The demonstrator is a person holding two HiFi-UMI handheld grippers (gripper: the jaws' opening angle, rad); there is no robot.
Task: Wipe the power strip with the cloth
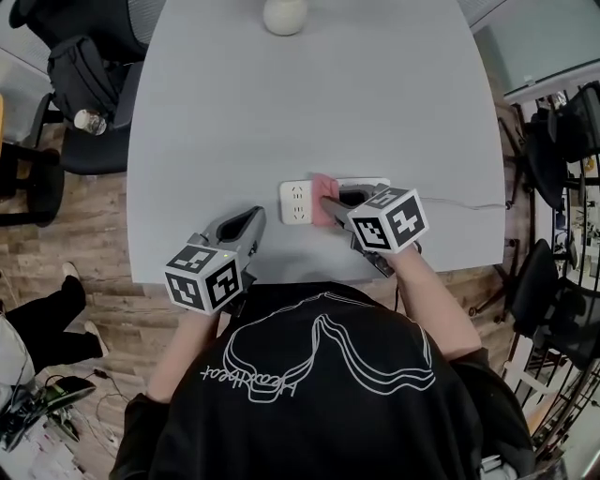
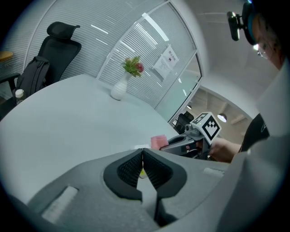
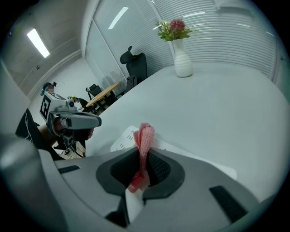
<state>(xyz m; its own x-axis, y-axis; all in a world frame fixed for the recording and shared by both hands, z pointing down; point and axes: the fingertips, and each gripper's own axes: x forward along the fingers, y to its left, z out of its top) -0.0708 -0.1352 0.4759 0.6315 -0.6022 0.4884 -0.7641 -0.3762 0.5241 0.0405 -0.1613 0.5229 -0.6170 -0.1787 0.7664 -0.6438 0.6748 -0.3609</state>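
A white power strip [image 1: 302, 201] lies near the front edge of the grey table [image 1: 309, 103], its cable [image 1: 469, 203] running off to the right. My right gripper [image 1: 325, 201] is shut on a pink cloth [image 1: 322, 187] and holds it on the strip's middle. In the right gripper view the pink cloth [image 3: 144, 144] stands pinched between the jaws, with the power strip [image 3: 124, 138] just beyond. My left gripper [image 1: 257, 217] hangs shut and empty to the left of the strip; the left gripper view shows the pink cloth [image 2: 159, 141] ahead.
A white vase [image 1: 284, 16] with flowers [image 3: 171, 28] stands at the table's far edge. Black office chairs [image 1: 80, 80] and a bottle [image 1: 91, 122] sit to the left. More chairs and racks [image 1: 553, 159] crowd the right side.
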